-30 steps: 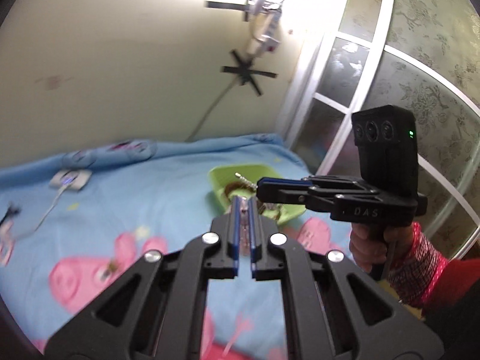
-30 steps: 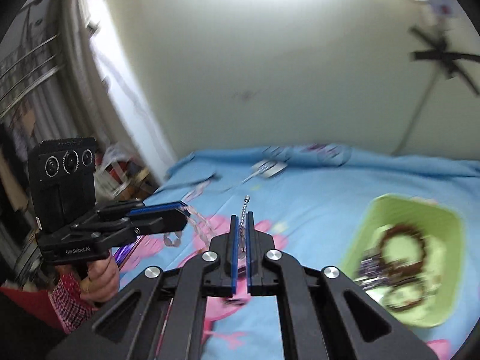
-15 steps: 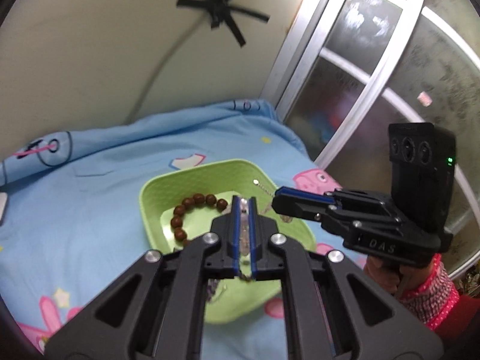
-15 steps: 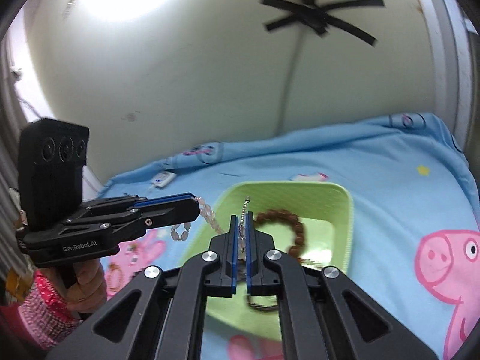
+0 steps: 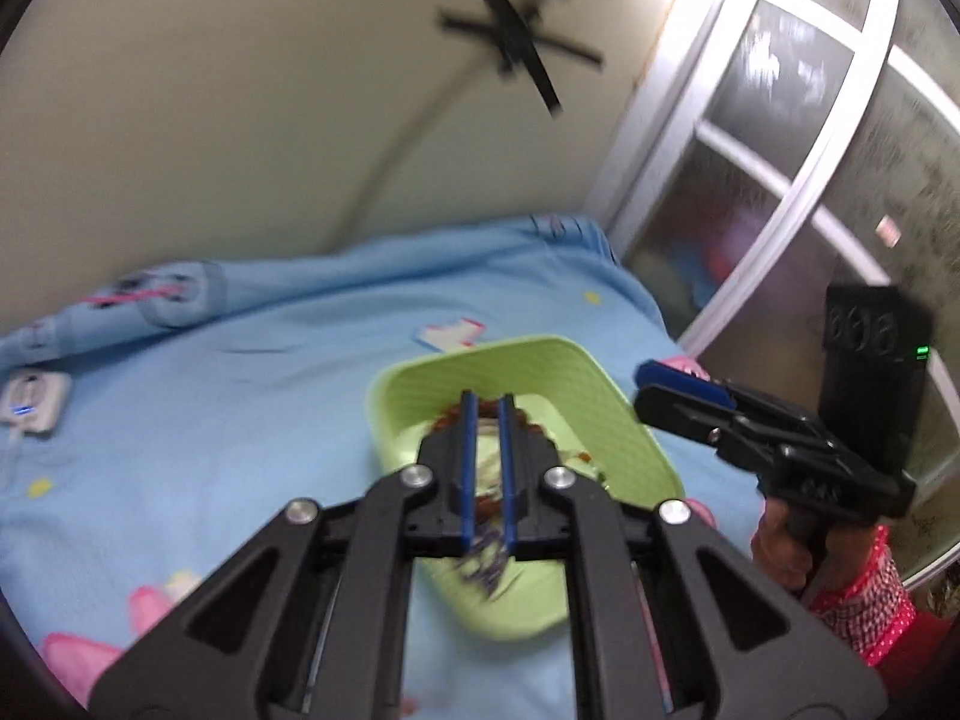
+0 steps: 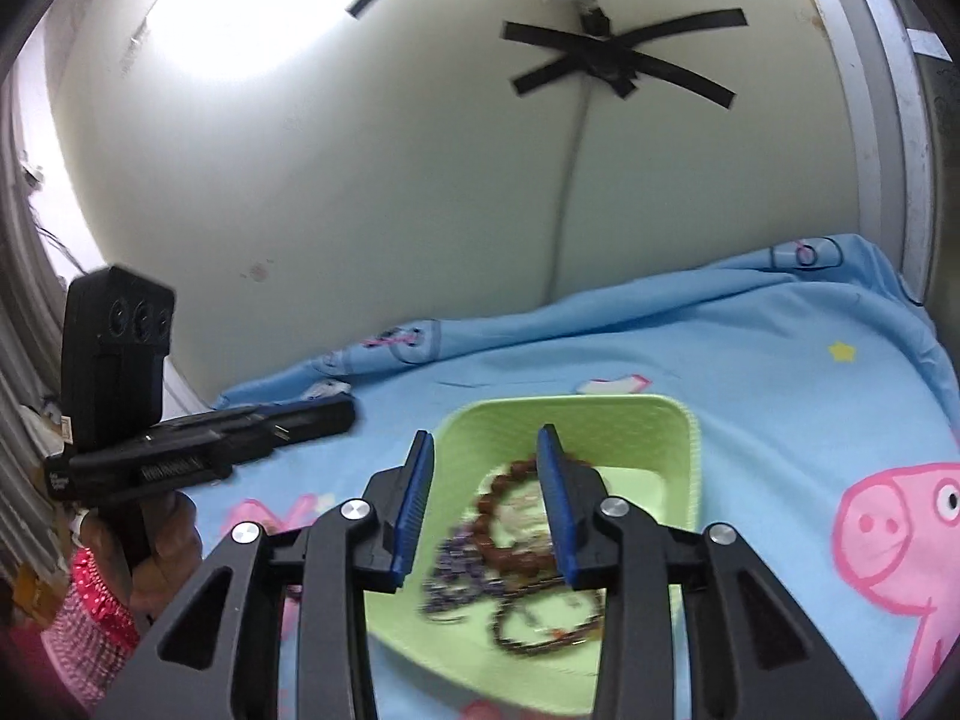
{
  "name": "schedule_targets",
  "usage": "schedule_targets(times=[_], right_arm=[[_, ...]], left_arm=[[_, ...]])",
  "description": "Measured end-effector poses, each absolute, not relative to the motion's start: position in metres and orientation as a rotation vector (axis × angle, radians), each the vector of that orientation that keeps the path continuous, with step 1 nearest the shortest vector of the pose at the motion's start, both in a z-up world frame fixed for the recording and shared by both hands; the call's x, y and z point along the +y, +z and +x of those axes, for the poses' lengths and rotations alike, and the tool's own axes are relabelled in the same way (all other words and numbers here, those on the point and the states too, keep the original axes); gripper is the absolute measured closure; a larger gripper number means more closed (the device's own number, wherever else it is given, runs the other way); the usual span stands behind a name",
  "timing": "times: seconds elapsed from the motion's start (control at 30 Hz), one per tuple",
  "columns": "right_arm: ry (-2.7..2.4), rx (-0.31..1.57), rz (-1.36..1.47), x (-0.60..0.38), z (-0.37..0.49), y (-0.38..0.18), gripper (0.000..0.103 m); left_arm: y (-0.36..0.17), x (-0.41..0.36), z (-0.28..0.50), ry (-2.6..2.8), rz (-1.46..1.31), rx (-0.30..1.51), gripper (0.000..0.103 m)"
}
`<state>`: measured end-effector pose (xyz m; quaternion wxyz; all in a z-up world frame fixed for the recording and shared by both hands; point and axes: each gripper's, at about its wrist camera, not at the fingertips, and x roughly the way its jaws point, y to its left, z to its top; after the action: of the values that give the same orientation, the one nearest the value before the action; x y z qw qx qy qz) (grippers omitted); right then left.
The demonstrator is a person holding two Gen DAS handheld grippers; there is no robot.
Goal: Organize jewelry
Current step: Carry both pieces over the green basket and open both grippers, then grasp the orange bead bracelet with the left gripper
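Observation:
A light green tray (image 6: 570, 401) lies on the bed and holds a brown bead bracelet (image 6: 498, 492), purple beads (image 6: 456, 570) and a darker bracelet (image 6: 540, 636). My right gripper (image 6: 485, 433) hovers over the tray. Its jaws are opening, with nothing between the blue pads. The left wrist view shows this gripper (image 5: 645, 390) just right of the tray (image 5: 540, 342). My left gripper (image 5: 487, 402) is shut above the tray, its pads a slit apart. A pale blur shows through the slit, above the purple beads (image 5: 486, 558). In the right wrist view, nothing hangs from the left gripper (image 6: 336, 414).
A blue bedsheet (image 6: 780, 390) with pink pig prints covers the bed. A small white device (image 5: 33, 405) lies on it at the far left. A glass sliding door (image 5: 780, 180) stands to the right, and a wall with a taped cable is behind. Hands in red patterned sleeves (image 5: 858, 600) hold both grippers.
Both grippers came in over the green tray. The right jaws opened and the thin chain left them. The pale bead strand no longer hangs from the left gripper.

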<state>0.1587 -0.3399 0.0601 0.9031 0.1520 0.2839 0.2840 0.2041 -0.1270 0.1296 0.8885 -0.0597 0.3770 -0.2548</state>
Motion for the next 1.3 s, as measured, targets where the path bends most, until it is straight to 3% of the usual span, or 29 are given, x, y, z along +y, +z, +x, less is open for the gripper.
schedule_targets(times=[0.13, 0.33, 0.4, 0.5, 0.67, 0.8, 1.03, 1.3], right_arm=[[0.707, 0.584, 0.289, -0.312, 0.138, 0.067, 0.087], [0.872, 0.680, 0.157, -0.235, 0.112, 0.048, 0.087], [0.899, 0.717, 0.095, -0.207, 0.104, 0.034, 0.087], [0.940, 0.772, 0.069, -0.179, 0.098, 0.020, 0.087], [0.942, 0.807, 0.010, -0.148, 0.089, 0.007, 0.087], [0.947, 0.822, -0.007, -0.137, 0.087, 0.005, 0.087], [0.972, 0.831, -0.090, -0.106, 0.081, 0.004, 0.087], [1.003, 0.841, -0.249, -0.050, 0.081, 0.000, 0.087]], left_arm=[[0.140, -0.047, 0.153, -0.415, -0.135, 0.721, 0.097], [0.113, 0.043, 0.092, -0.211, -0.173, 0.748, 0.096], [0.097, 0.065, 0.071, -0.145, -0.178, 0.764, 0.089], [0.076, 0.077, 0.050, -0.080, -0.177, 0.768, 0.073], [0.057, 0.080, 0.025, -0.035, -0.107, 0.764, 0.066], [0.052, 0.081, 0.008, -0.033, -0.095, 0.720, 0.050], [0.043, 0.074, -0.007, -0.083, -0.088, 0.723, 0.050], [0.019, 0.050, 0.011, -0.158, -0.088, 0.915, 0.050]])
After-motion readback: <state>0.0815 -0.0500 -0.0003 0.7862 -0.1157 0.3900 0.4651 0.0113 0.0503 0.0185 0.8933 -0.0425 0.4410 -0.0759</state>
